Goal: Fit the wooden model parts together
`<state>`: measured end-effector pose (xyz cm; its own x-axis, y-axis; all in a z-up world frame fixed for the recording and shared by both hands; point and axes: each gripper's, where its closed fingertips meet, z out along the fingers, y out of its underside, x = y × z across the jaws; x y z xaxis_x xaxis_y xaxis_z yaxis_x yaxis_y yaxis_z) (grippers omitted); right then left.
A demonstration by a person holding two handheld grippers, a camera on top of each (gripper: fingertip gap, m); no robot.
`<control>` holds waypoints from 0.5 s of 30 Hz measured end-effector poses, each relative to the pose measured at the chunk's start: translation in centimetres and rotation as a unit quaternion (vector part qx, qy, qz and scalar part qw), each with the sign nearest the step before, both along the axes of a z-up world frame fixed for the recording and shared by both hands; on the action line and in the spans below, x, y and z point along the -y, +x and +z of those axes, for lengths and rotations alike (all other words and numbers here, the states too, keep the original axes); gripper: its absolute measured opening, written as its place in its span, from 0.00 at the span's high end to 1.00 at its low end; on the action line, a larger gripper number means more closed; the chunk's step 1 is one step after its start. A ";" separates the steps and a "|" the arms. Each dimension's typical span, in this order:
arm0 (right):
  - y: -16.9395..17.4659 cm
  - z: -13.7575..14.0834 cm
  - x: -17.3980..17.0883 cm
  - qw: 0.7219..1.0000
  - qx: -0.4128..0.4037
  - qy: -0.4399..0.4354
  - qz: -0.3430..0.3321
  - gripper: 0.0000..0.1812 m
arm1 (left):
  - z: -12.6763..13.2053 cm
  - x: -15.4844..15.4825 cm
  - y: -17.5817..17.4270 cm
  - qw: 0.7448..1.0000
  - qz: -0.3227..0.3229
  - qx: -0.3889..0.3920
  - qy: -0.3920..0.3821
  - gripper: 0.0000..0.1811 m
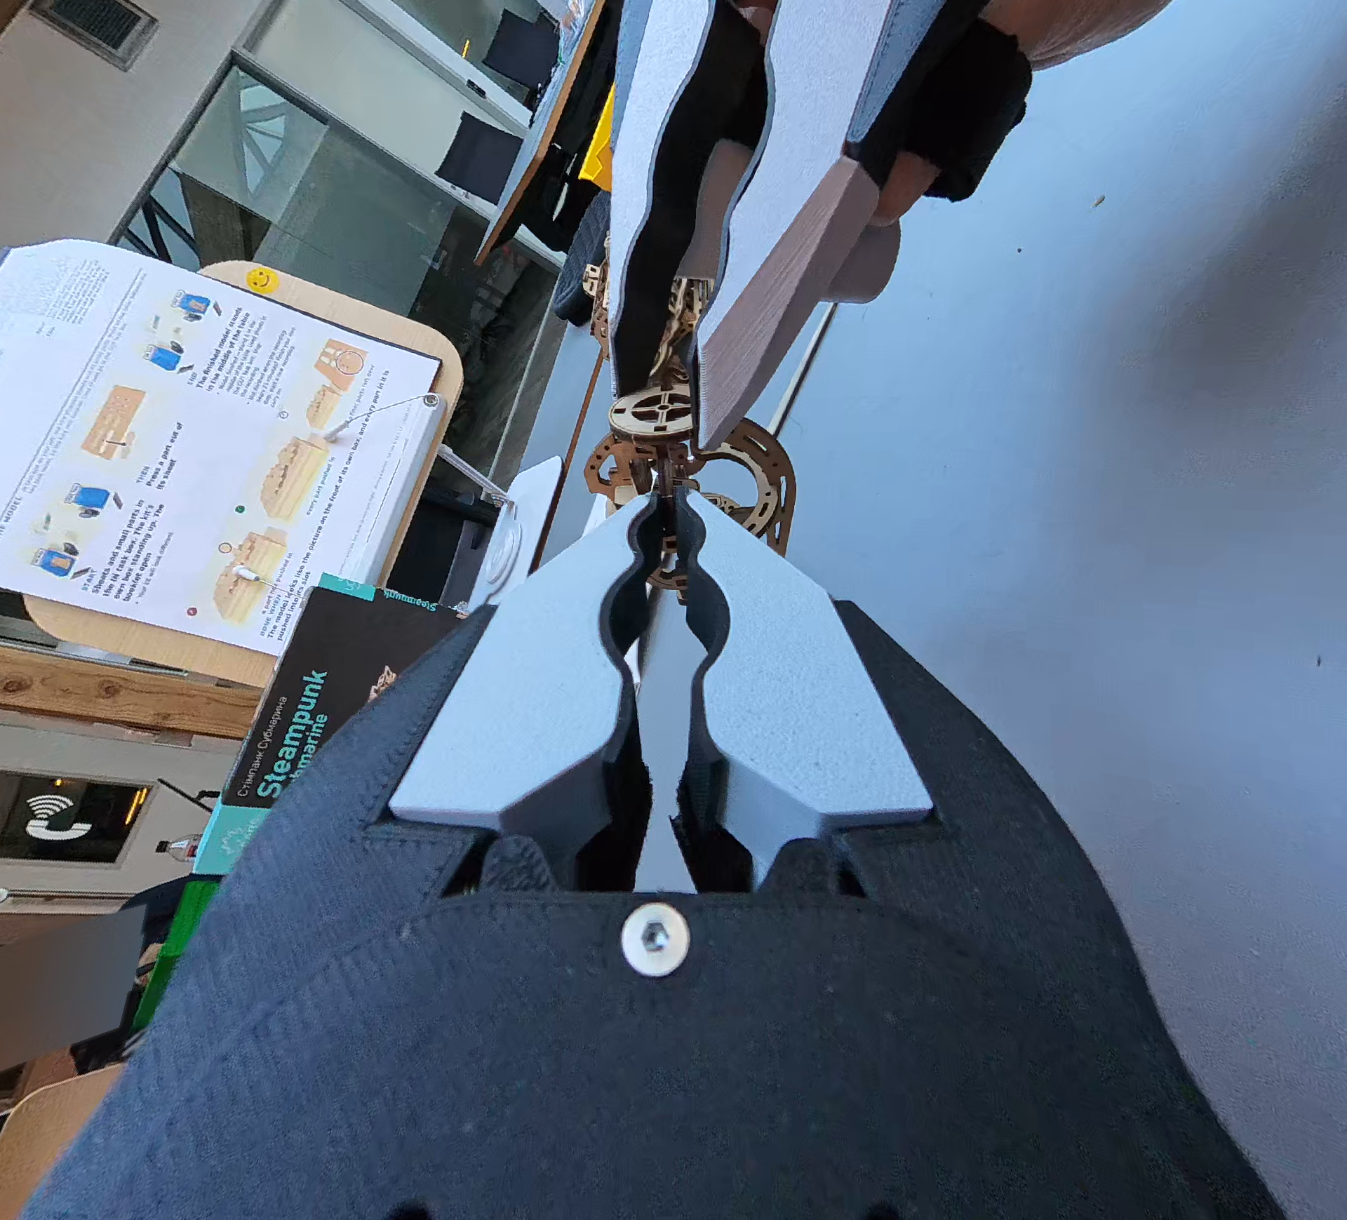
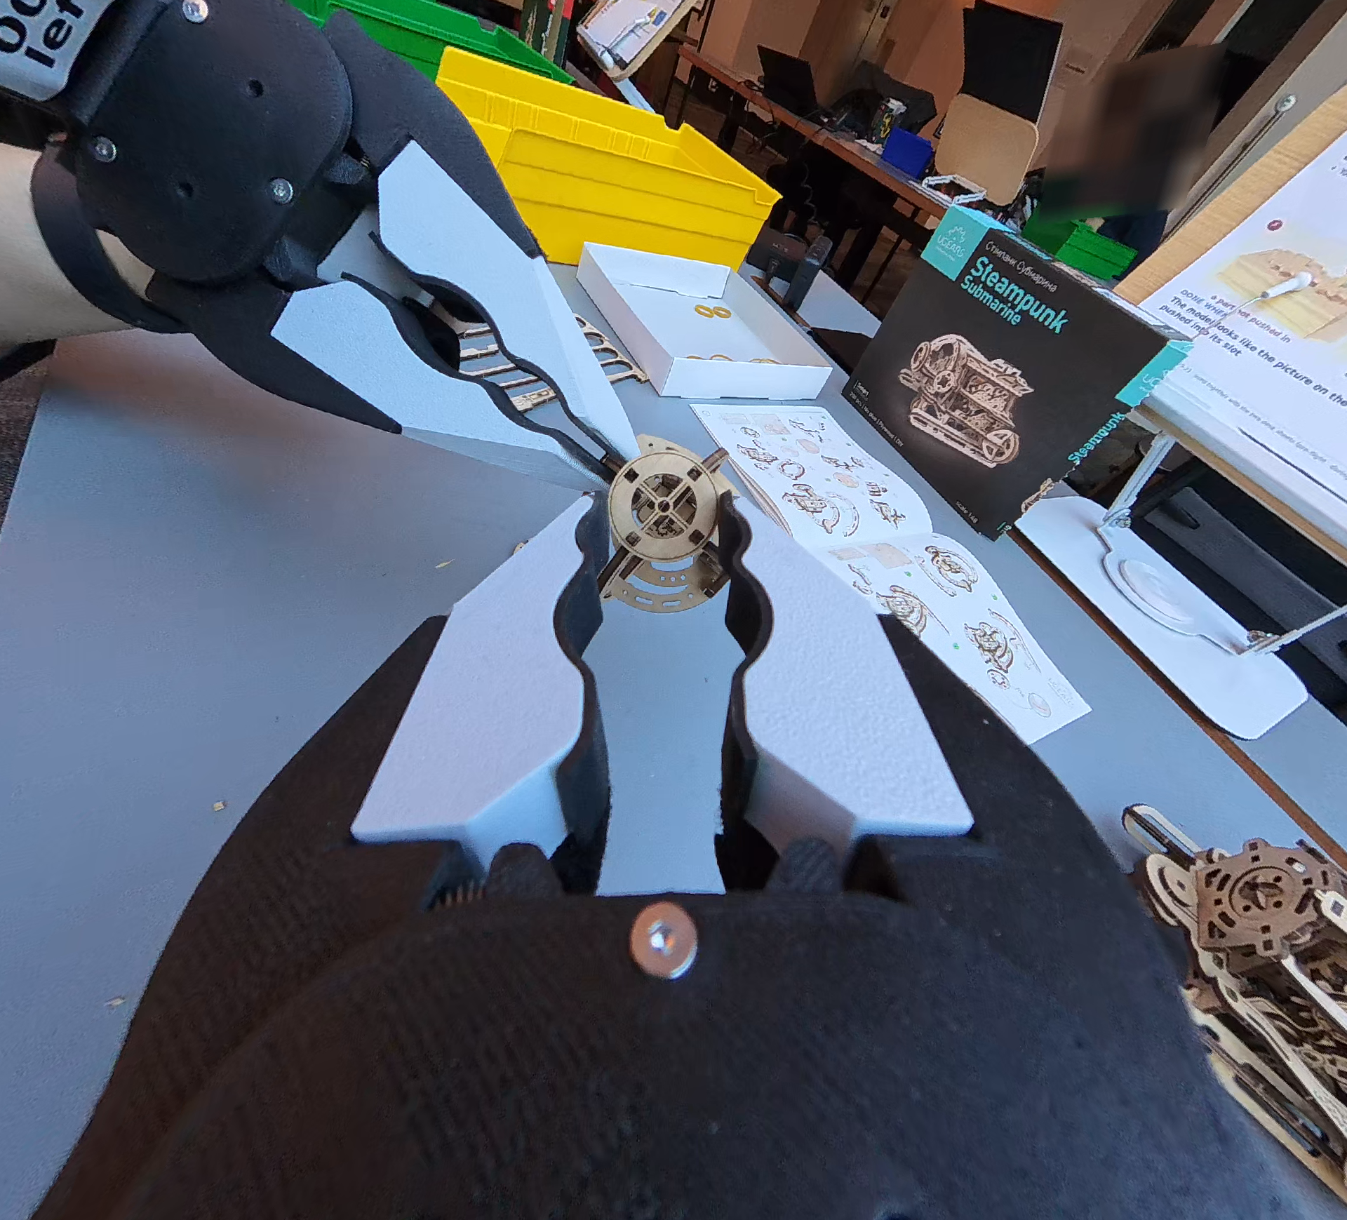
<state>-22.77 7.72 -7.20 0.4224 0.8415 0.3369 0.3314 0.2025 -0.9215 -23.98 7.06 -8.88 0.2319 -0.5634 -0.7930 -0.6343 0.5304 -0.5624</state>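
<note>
Above the grey counter point(image 2: 219, 602), your right gripper point(image 2: 660, 522) clamps the round wooden spoked wheel assembly point(image 2: 660, 503); your left gripper point(image 1: 667, 500), fingers nearly closed, pinches its dark axle end-on, directly opposite.

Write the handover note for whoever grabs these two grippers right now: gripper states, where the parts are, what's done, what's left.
Right gripper: shut on the small wooden wheel assembly, held above the grey table.
Left gripper: tips shut on a thin part at the wheel's edge; which piece exactly is hard to tell.
Nearby: instruction booklet open on the table, white tray with small rings, kit box standing behind, a larger built section at the right edge.
Done: wheel with its curved plate is assembled.
Left: seat the pinched part, then join to the rest.
</note>
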 end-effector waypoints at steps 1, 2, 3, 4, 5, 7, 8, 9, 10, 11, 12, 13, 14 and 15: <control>0.0 -0.1 0.0 1.000 -0.002 -0.008 0.001 0.85 | -0.1 0.0 0.0 1.000 -0.003 -0.001 -0.001 1.00; -0.1 -0.2 0.0 1.000 -0.001 -0.013 0.002 0.84 | -0.2 0.1 -0.1 1.000 -0.004 0.001 -0.007 1.00; -0.1 -0.3 0.0 1.000 -0.002 -0.016 0.005 0.84 | -0.2 0.1 -0.1 1.000 -0.006 0.003 -0.009 1.00; -0.2 -0.2 0.0 1.000 -0.007 -0.021 0.008 0.84 | -0.2 0.1 -0.2 1.000 -0.009 0.003 -0.006 1.00; -0.2 -0.2 0.1 1.000 -0.010 -0.027 0.010 0.84 | -0.2 0.2 -0.2 1.000 -0.010 0.001 -0.002 1.00; -0.2 -0.1 0.2 0.999 -0.015 -0.026 0.013 0.84 | -0.1 0.3 -0.2 1.000 -0.014 -0.002 0.003 1.00; -0.2 0.0 0.2 1.000 -0.015 -0.024 0.012 0.84 | 0.0 0.3 -0.2 1.000 -0.015 -0.001 0.003 1.00; -0.2 0.1 0.1 1.000 -0.015 -0.019 0.010 0.84 | 0.1 0.3 -0.2 1.000 -0.015 0.002 0.002 1.00; -0.1 0.1 0.2 1.000 -0.014 -0.014 0.009 0.84 | 0.1 0.3 -0.2 1.000 -0.015 0.003 0.003 1.00; -0.1 0.1 0.1 1.000 -0.011 -0.012 0.007 0.85 | 0.1 0.2 -0.1 1.000 -0.015 0.002 0.004 1.00; -0.1 0.0 0.0 1.000 -0.010 -0.012 0.006 0.84 | 0.1 0.2 -0.1 1.000 -0.012 0.000 0.005 1.00; -0.1 -0.1 0.0 1.000 -0.007 -0.013 0.005 0.84 | 0.1 0.1 -0.1 1.000 -0.009 -0.003 0.008 1.00; 0.0 -0.2 -0.1 1.000 0.000 -0.007 0.002 0.84 | 0.1 0.0 -0.1 1.000 -0.005 -0.005 0.010 1.00; 0.0 -0.2 -0.2 1.000 0.008 0.000 -0.004 0.85 | 0.1 -0.1 -0.1 1.000 -0.001 -0.005 0.011 1.00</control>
